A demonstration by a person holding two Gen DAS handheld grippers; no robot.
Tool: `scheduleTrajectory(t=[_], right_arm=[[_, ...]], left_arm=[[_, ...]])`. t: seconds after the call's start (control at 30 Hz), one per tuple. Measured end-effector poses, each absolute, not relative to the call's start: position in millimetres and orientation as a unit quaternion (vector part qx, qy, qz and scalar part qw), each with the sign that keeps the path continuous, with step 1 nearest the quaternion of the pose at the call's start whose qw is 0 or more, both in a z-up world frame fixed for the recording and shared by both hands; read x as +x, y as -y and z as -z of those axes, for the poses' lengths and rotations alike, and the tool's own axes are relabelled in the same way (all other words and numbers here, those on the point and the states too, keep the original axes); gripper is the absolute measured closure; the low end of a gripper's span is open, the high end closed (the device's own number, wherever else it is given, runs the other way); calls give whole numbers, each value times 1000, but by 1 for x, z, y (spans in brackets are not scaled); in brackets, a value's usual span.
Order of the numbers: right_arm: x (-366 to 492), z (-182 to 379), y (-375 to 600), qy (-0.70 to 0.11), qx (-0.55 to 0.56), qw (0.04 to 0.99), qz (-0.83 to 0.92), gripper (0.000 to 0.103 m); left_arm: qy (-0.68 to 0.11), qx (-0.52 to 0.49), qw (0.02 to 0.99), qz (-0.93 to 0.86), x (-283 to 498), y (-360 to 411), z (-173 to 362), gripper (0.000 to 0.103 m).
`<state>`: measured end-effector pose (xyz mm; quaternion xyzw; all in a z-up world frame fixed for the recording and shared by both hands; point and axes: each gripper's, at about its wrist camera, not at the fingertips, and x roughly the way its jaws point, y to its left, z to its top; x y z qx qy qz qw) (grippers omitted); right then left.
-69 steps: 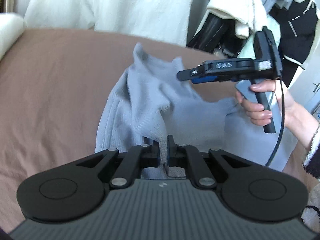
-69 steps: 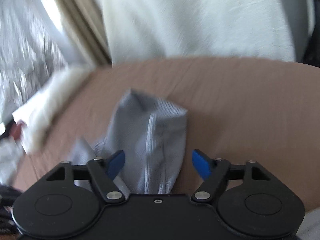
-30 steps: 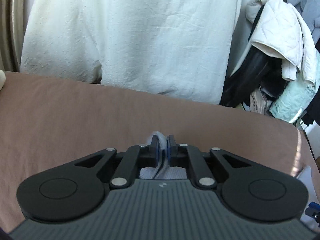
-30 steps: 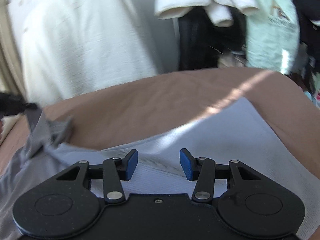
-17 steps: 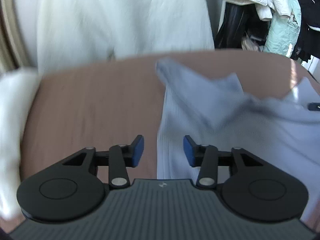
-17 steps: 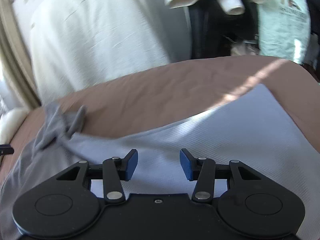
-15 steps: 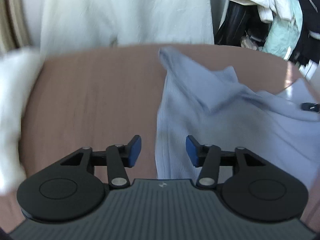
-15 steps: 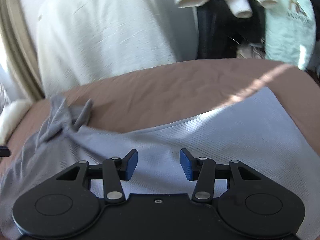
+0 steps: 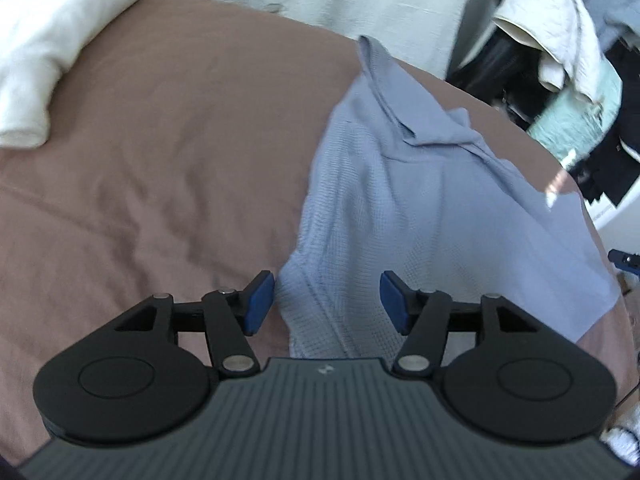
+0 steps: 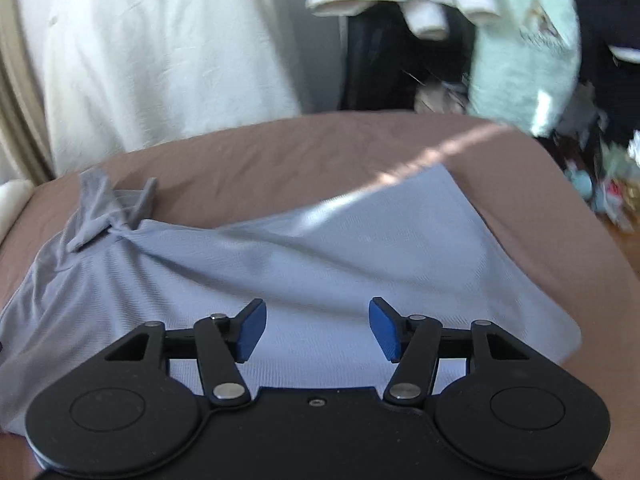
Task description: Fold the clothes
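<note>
grey-blue ribbed garment [image 9: 420,208] | spread flat, rumpled | on brown bedsheet [image 9: 160,152]

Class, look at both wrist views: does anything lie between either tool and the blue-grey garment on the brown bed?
Nothing visible does. The blue-grey garment lies bare on the brown sheet, directly beneath the left tool and right tool, whose jaws are opening with nothing pinched.

No readable text, brand, number or sign in either view; the mint-green garment [image 10: 524,52] hanging at the back in the right wrist view carries a small printed motif, too blurred to read; a tiny pale mark sits on the grey ribbed body of the left gripper [image 9: 327,306], shape only, no letters made out.
</note>
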<state>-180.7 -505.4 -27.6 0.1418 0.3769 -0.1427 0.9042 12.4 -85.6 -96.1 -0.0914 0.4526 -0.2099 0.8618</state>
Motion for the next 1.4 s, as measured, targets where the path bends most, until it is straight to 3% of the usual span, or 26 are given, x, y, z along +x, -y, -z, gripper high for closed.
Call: scheduleTrajectory(t=[0.03, 0.07, 0.1, 0.13, 0.33, 0.57, 0.77, 0.93, 1.03, 1.1, 1.17, 1.23, 1.3, 1.4], right_arm=[[-181, 34, 513, -376, 162, 901, 143, 41], [-180, 40, 519, -376, 179, 896, 150, 41], [-178, 46, 525, -378, 193, 891, 161, 41], [-175, 52, 531, -379, 206, 886, 172, 41], [-178, 67, 550, -379, 237, 867, 220, 41], [-158, 77, 564, -392, 210, 866, 229, 41], [-160, 66, 574, -378, 172, 874, 251, 41], [-180, 58, 593, -376, 212, 858, 279, 41], [-192, 54, 599, -397, 186, 843, 312, 41], [-206, 57, 606, -405, 217, 823, 334, 40], [-221, 62, 615, -409, 261, 802, 349, 40], [-229, 73, 622, -420, 299, 782, 350, 39], [-232, 85, 628, -430, 329, 764, 350, 39], [-229, 92, 632, -406, 349, 762, 365, 30]], left_arm=[[-451, -89, 863, 209, 14, 89, 99, 48], [-452, -90, 863, 209, 17, 92, 101, 61], [-453, -89, 862, 209, 18, 94, 103, 89], [-452, -89, 862, 212, 17, 96, 101, 91], [-400, -150, 869, 250, -8, 77, 65, 93], [-449, -222, 835, 226, -12, 55, 81, 94], [-428, -354, 796, 240, -18, 23, 82, 94], [-470, -341, 782, 226, -15, 27, 96, 92], [-492, -303, 782, 235, -19, 45, 102, 88], [-499, -292, 779, 243, -20, 54, 102, 68], [-502, -285, 776, 254, -20, 61, 103, 56], [-504, -259, 785, 249, -18, 69, 103, 60], [-502, -236, 795, 245, -19, 74, 100, 94], [-487, -216, 808, 250, -27, 71, 89, 95]])
